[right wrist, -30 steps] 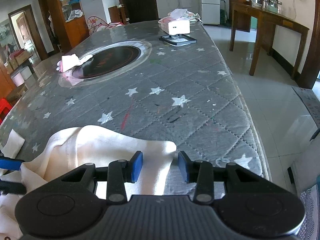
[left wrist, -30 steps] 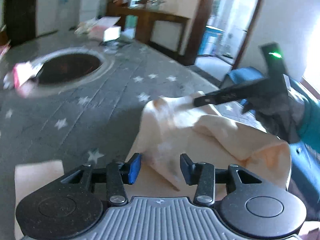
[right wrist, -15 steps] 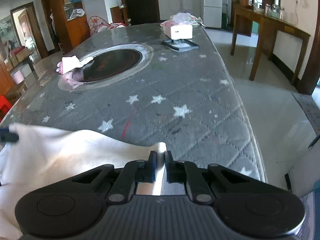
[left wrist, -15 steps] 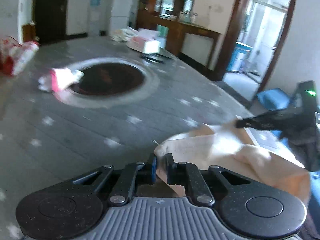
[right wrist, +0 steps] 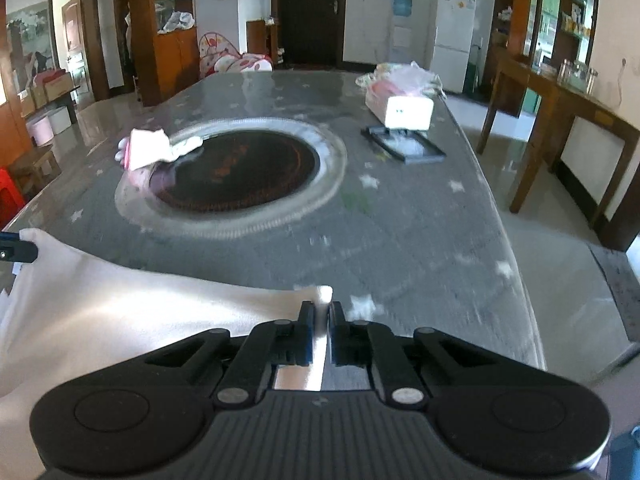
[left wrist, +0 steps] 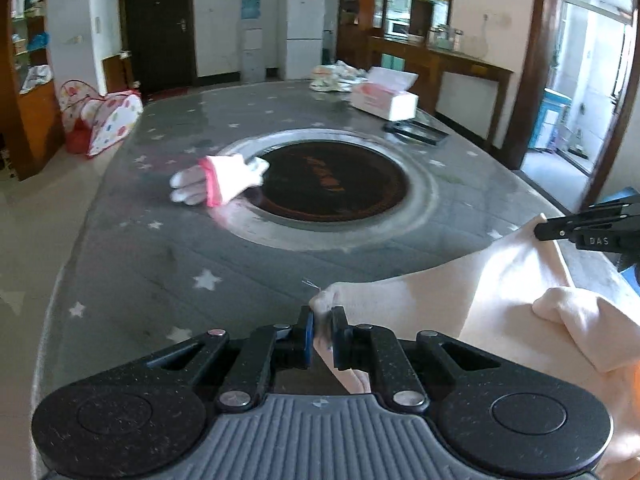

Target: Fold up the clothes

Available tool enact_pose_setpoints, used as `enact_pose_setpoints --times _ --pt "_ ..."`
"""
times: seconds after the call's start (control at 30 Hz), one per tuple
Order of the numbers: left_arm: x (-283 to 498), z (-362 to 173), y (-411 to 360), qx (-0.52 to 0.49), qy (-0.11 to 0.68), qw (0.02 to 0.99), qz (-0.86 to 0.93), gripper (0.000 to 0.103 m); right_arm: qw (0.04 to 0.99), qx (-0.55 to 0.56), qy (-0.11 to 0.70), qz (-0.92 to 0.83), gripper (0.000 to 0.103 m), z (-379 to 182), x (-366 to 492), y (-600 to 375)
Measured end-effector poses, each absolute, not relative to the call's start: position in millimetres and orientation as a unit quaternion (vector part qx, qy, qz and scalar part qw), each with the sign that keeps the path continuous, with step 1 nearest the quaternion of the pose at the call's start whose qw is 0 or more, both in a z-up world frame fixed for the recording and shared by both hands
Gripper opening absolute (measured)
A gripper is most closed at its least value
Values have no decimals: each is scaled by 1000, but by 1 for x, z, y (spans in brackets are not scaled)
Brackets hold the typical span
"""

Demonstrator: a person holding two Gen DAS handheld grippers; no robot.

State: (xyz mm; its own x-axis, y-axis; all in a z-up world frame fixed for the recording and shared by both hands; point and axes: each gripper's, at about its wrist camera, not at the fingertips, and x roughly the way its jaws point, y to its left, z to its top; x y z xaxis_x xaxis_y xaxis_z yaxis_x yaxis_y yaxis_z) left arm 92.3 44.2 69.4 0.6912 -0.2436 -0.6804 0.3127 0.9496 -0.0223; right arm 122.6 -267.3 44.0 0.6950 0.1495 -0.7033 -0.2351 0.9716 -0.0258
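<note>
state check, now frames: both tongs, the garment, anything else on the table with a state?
left tongs: shut on garment corner
right tongs: shut on another corner
garment: cream, lifted, spread between both tongs, unfolded
white glove: lying flat by the round inset
tissue box: open, tissue sticking out

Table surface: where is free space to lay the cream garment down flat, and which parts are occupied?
Bare quilted cover lies between the garment and the round dark inset, and along the near right edge of the table. Crowded: a white glove on the inset's left rim; far right, the tissue box and black tray.
</note>
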Motion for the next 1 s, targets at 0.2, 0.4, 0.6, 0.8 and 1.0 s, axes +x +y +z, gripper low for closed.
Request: enact_pose_setpoints --times 0.2,0.4,0.6,0.8,1.0 --pt "119 58 60 32 372 919 -122 10 920 -70 369 111 9 38 153 -248" --pt "131 41 70 25 388 917 -88 22 922 -76 359 124 18 39 151 -238" --pt "132 46 75 30 374 926 -52 25 913 -77 360 178 28 45 128 -225" --pt "121 53 72 6 372 924 -83 42 902 -89 359 221 43 48 99 -213" --pt "124 39 63 25 385 920 -72 42 896 -151 356 219 42 38 84 -203"
